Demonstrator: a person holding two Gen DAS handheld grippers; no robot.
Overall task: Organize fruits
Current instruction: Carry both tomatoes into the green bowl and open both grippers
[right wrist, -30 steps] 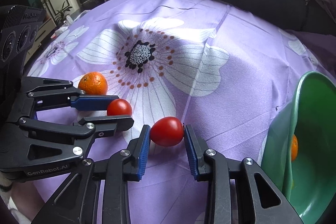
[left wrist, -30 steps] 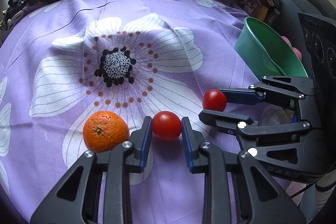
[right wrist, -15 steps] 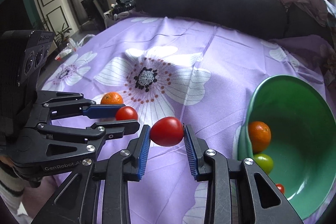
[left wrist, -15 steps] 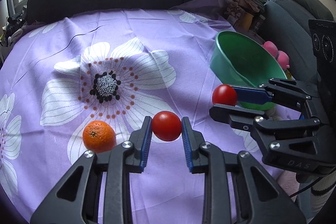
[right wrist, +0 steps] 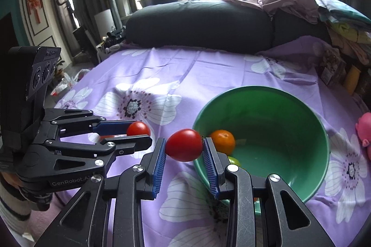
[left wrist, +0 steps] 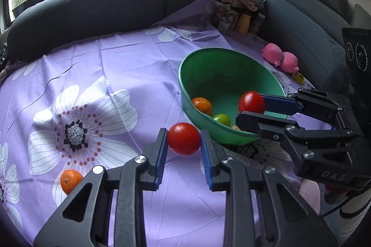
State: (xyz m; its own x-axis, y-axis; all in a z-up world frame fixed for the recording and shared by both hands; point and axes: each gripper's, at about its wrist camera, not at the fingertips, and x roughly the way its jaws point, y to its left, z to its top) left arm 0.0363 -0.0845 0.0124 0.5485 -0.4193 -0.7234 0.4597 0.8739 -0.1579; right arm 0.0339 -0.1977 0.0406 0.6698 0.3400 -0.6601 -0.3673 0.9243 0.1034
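Observation:
My left gripper [left wrist: 183, 139] is shut on a red tomato [left wrist: 183, 138] and holds it in the air, left of the green bowl [left wrist: 185, 75]. My right gripper [right wrist: 184, 145] is shut on another red tomato [right wrist: 184, 145] at the bowl's [right wrist: 322, 131] near left rim. In the left wrist view that tomato [left wrist: 251, 102] hangs over the bowl. The bowl holds an orange [left wrist: 202, 105] and a green fruit [left wrist: 222, 119]. One orange [left wrist: 70, 181] lies on the purple cloth at lower left.
The surface is a purple cloth with white flowers [left wrist: 76, 128]. A dark sofa cushion [left wrist: 88, 13] runs along the back. A pink pig toy [left wrist: 280, 57] lies right of the bowl. Piled clothes and boxes [right wrist: 334, 22] stand at the back right.
Both grippers have lifted with their tomatoes and moved right toward the green bowl. The orange stays behind on the cloth. The bowl's inside has come into view.

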